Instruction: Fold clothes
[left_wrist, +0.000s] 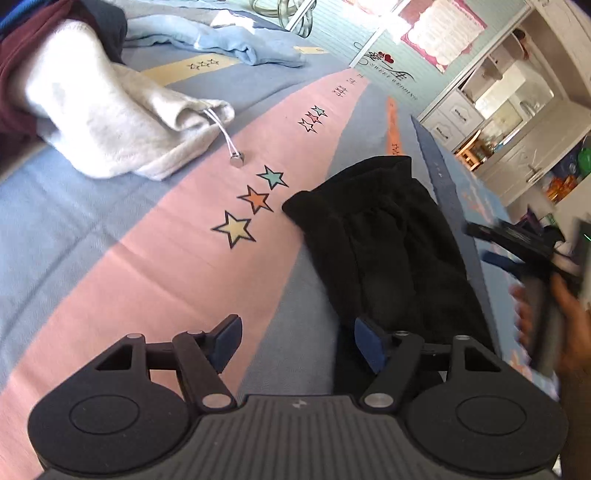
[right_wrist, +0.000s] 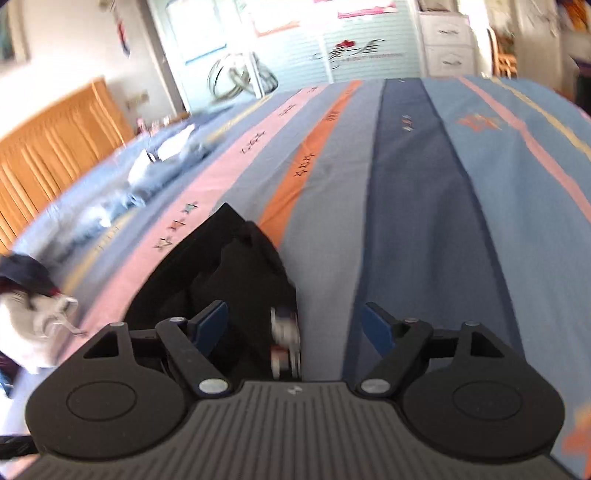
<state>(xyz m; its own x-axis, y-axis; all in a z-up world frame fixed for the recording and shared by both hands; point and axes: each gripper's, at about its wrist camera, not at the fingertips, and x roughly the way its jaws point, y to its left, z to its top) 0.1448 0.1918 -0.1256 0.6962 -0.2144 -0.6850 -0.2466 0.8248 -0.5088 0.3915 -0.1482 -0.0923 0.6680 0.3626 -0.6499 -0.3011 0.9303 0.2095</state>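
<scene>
Black garment (left_wrist: 391, 243) lies folded on the striped bed (left_wrist: 147, 266), over the grey-blue band just right of the pink one with stars. Left claw (left_wrist: 297, 341) hovers at its near end, jaws apart, nothing between them; the right pad overlaps the cloth's edge. Right claw (right_wrist: 295, 326) stands wide apart and empty, with the garment at its left finger. White hoodie (left_wrist: 96, 122) lies far left, blue clothing (left_wrist: 229, 40) beyond.

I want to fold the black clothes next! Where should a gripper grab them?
Probably the black garment's far corner by the teal star. It lies flat and folded lengthwise on the bedspread, and that bunched corner sticks out. Come from the pink stripe side, sliding one finger under the edge.
</scene>
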